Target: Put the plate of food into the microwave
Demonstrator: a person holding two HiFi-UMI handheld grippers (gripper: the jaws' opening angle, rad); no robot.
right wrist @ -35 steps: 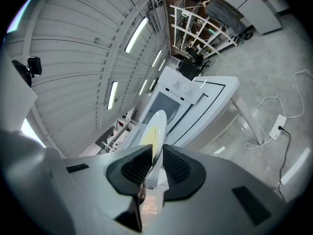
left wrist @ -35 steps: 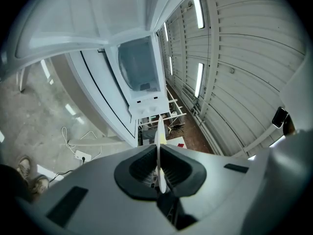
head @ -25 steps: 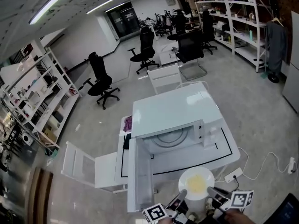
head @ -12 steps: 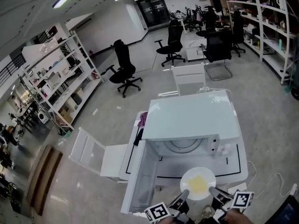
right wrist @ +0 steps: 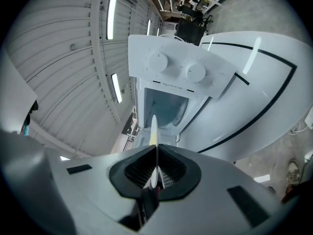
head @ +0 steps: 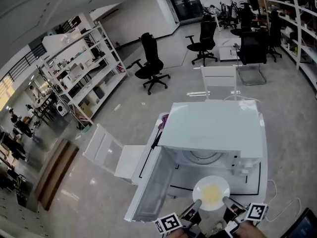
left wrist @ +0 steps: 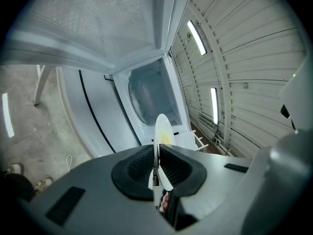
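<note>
1. Jaws of the left gripper (left wrist: 157,155) are pressing shut on one rim of the white plate (left wrist: 161,131). The plate is showing edge-on between the dark pads.
2. Jaws of the right gripper (right wrist: 155,155) are gripping the opposite rim. They have just been closing, with the plate's thin edge between them, and no gap is showing beside it.
3. In the head view the plate is hanging roughly level just in front of the microwave's (head: 213,125) open mouth. It is not yet inside, and it is sitting over the front edge of the desk (head: 257,185) that is carrying the microwave.
4. Yellow food (head: 210,194) is lying in the middle of the plate, and what it is cannot be told. Each gripper view is giving only a yellow streak of it.
5. To the left of the microwave's cavity its door (head: 151,190) is standing wide open. Part of the round turntable (head: 204,157) is showing inside, while the microwave's own top is hiding the rest of the cavity.
6. Right of the cavity, the control panel (right wrist: 178,72) is facing the right gripper view with two knobs (right wrist: 158,61), and its print is too small to read.
7. Nearest the camera, the picture's lower edge is cutting off the grippers. Only their fronts and marker cubes (head: 167,223) are showing, and they are covering the plate's near rim.
8. At the microwave's rear left corner, a purplish thing (head: 162,120) is peeking out, mostly hidden.
</note>
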